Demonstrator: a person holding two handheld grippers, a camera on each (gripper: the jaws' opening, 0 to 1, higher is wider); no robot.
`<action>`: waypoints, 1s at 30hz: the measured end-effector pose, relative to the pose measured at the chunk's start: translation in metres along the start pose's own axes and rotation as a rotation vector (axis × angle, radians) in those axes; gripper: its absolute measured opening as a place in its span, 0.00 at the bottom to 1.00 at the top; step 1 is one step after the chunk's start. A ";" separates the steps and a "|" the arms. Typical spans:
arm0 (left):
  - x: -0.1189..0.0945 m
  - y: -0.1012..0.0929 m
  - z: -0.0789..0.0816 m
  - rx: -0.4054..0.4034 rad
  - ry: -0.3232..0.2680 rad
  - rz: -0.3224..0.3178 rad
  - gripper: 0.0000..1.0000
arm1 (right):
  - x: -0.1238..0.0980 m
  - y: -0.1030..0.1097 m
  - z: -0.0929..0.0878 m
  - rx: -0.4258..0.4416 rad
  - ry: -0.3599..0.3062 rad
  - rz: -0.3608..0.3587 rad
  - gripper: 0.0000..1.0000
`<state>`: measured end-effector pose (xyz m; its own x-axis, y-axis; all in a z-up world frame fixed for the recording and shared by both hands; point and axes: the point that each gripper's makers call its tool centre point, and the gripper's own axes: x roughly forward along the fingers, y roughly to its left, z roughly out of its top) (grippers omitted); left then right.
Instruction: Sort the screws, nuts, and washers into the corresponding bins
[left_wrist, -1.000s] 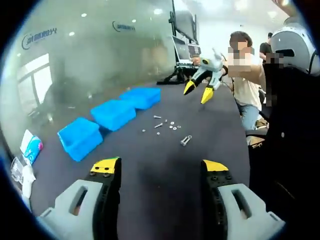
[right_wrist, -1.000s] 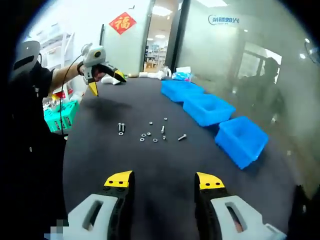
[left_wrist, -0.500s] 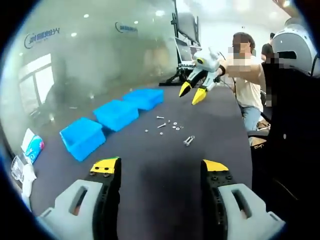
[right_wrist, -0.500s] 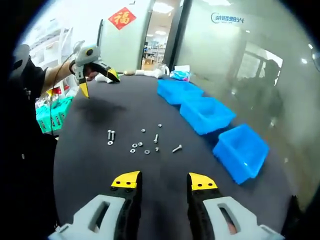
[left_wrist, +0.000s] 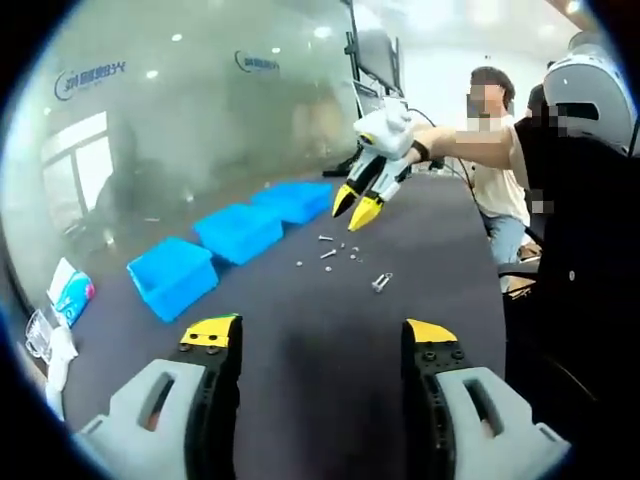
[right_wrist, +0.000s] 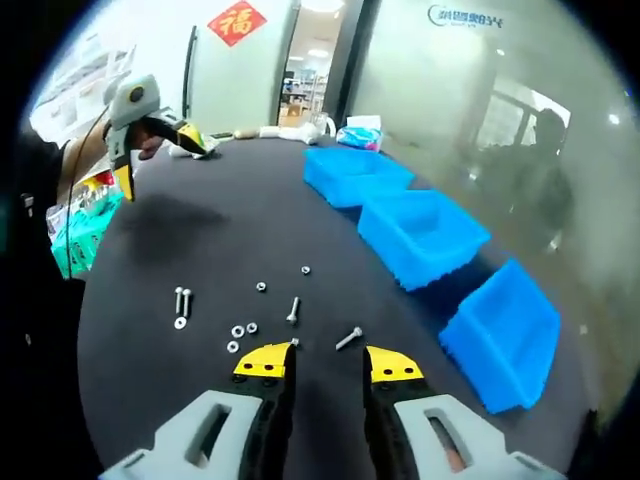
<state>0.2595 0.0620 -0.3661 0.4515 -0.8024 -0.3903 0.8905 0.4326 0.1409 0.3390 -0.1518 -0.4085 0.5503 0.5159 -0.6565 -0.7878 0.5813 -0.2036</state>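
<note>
Small screws (right_wrist: 293, 310), nuts (right_wrist: 261, 286) and washers (right_wrist: 238, 330) lie scattered on the dark table (right_wrist: 200, 240). Three blue bins (right_wrist: 422, 232) stand in a row to their right. My right gripper (right_wrist: 328, 362) hovers low just before the fasteners, jaws narrowed but open, with nothing between them. One screw (right_wrist: 349, 339) lies near its right tip. In the left gripper view the right gripper (left_wrist: 356, 206) hangs over the same fasteners (left_wrist: 327, 253). My left gripper (left_wrist: 320, 335) is wide open and well back from them, also seen as the left gripper (right_wrist: 150, 150) at the far table edge.
The bins (left_wrist: 237, 230) sit along the table's left side in the left gripper view. A paired bolt (left_wrist: 380, 283) lies apart from the cluster. A seated person (left_wrist: 495, 170) is at the far end. White packets (left_wrist: 62, 300) lie near the left edge.
My right gripper has come down and forward toward the fasteners, and its jaws have narrowed. The left gripper has hardly moved and stays wide open.
</note>
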 end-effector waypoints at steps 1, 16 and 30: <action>0.000 0.001 -0.001 0.000 0.000 0.002 0.63 | 0.003 -0.001 0.000 0.001 0.003 0.001 0.23; 0.001 0.002 -0.008 -0.015 0.003 -0.003 0.63 | 0.031 -0.012 -0.006 0.064 0.050 0.008 0.16; 0.001 0.009 -0.010 -0.027 0.001 0.016 0.63 | 0.038 -0.014 -0.010 0.105 0.066 0.019 0.08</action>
<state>0.2674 0.0696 -0.3746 0.4656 -0.7947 -0.3894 0.8813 0.4565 0.1221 0.3681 -0.1458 -0.4379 0.5133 0.4866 -0.7069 -0.7628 0.6362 -0.1158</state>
